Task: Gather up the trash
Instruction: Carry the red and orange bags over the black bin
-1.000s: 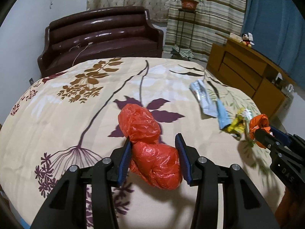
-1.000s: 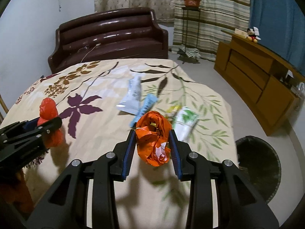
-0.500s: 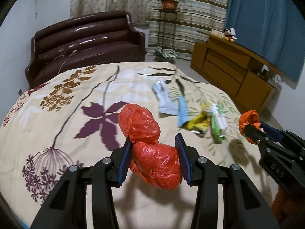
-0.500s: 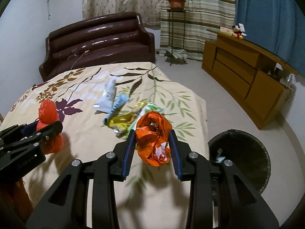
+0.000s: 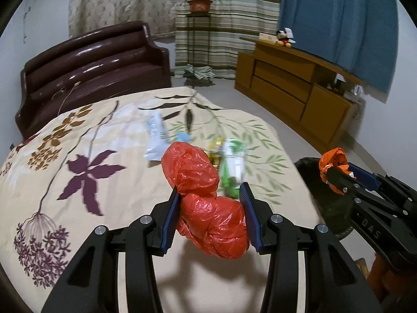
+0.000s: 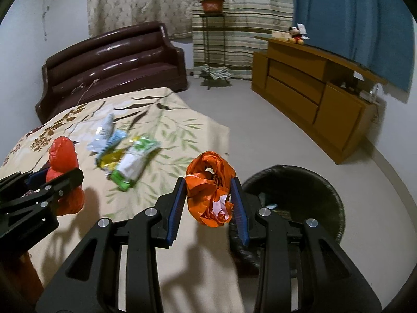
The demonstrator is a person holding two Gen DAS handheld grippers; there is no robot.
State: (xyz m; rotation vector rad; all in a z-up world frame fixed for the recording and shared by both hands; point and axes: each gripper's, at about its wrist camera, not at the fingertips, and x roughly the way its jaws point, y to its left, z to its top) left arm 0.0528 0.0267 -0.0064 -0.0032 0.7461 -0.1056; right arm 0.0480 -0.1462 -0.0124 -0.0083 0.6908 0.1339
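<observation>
My left gripper (image 5: 209,195) is shut on a crumpled red plastic bag (image 5: 206,195) and holds it above the flowered bedspread (image 5: 78,135). It also shows at the left of the right wrist view (image 6: 62,172). My right gripper (image 6: 208,182) is shut on a crumpled orange bag (image 6: 211,185), held over the bed's right edge beside a black trash bin (image 6: 299,203). The bin also shows in the left wrist view (image 5: 323,203). Several wrappers lie on the bed: a white-blue one (image 5: 156,138), a green-white one (image 6: 133,164) and a yellow one (image 6: 110,160).
A dark brown sofa (image 5: 91,67) stands behind the bed. A wooden sideboard (image 6: 312,88) with a plush toy (image 6: 295,34) runs along the right wall. A plant stand (image 6: 211,26) is by the striped curtain. Grey floor lies between bed and sideboard.
Both grippers have moved to the right with their bags. The bin has come into the left wrist view and lies closer under the right gripper.
</observation>
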